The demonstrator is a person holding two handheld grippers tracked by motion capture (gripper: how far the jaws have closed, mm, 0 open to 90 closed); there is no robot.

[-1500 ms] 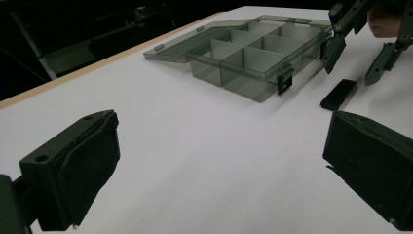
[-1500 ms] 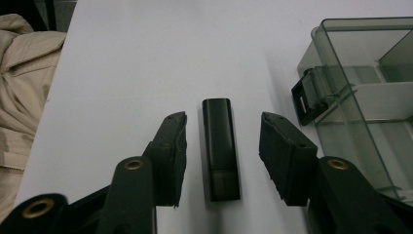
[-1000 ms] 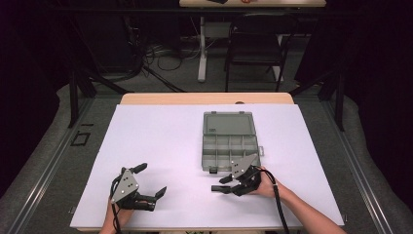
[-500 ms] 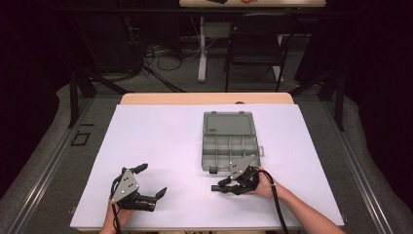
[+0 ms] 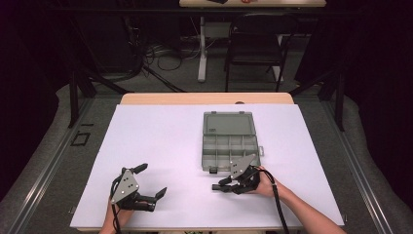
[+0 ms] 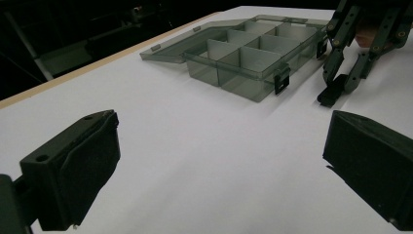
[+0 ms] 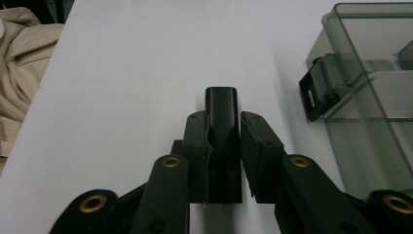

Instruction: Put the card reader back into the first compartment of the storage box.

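A clear grey compartment box [image 5: 230, 151] lies open on the white table cover, its lid [image 5: 229, 123] flat behind it and its compartments empty. Just in front of its near corner, my right gripper [image 5: 220, 187] rests low on the table, pointing left. It is shut on a small black block [image 7: 221, 105] whose rounded end sticks out past the pads. The box's black latch [image 7: 319, 92] sits to the right of those jaws. My left gripper [image 5: 151, 180] rests at the near left, open, with nothing between its fingers [image 6: 73, 170]. The box [image 6: 253, 58] and right gripper [image 6: 336, 87] lie ahead of it.
The white cover [image 5: 165, 141] spreads over the table, with a wooden edge [image 5: 204, 99] at the far side. A beige sleeve [image 7: 19, 63] shows beside the table's near edge. A black chair [image 5: 258, 44] and cables stand on the floor beyond.
My right gripper's jaws have drawn closer together on the black block. Both hands have stayed where they were.
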